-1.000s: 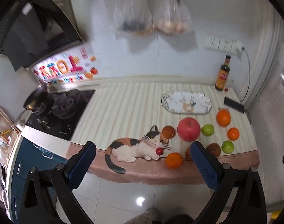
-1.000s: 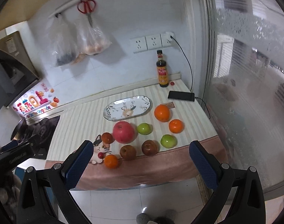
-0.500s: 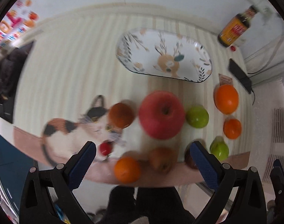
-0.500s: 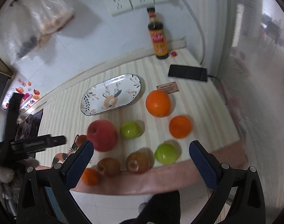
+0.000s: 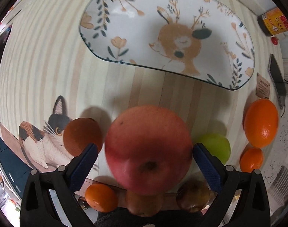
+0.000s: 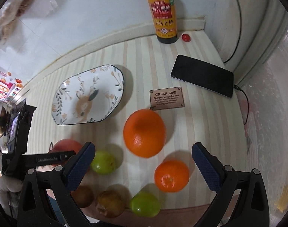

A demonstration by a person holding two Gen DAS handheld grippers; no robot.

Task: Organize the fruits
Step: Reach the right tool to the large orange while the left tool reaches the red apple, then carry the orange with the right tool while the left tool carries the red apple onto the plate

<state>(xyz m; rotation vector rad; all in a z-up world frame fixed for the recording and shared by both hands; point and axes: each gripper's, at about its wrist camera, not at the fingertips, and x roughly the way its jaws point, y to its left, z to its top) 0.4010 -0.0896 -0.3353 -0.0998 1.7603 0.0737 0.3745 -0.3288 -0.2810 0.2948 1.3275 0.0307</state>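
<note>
A large red apple sits on the striped counter between the fingers of my open left gripper, which straddles it without closing. Around it lie a brown fruit, a green apple and a big orange. An empty deer-patterned plate lies beyond. My right gripper is open, hovering just short of the big orange, with a small orange and a green apple near its fingers. The red apple is partly hidden by the left gripper.
A soy sauce bottle, a red cap, a plugged-in phone and a brown label card sit at the back right. Several brown fruits and a small orange line the counter's front edge. A hob lies far left.
Both grippers have come down and forward from above the floor to the counter. The left one now straddles the red apple, and the right one has closed in on the big orange.
</note>
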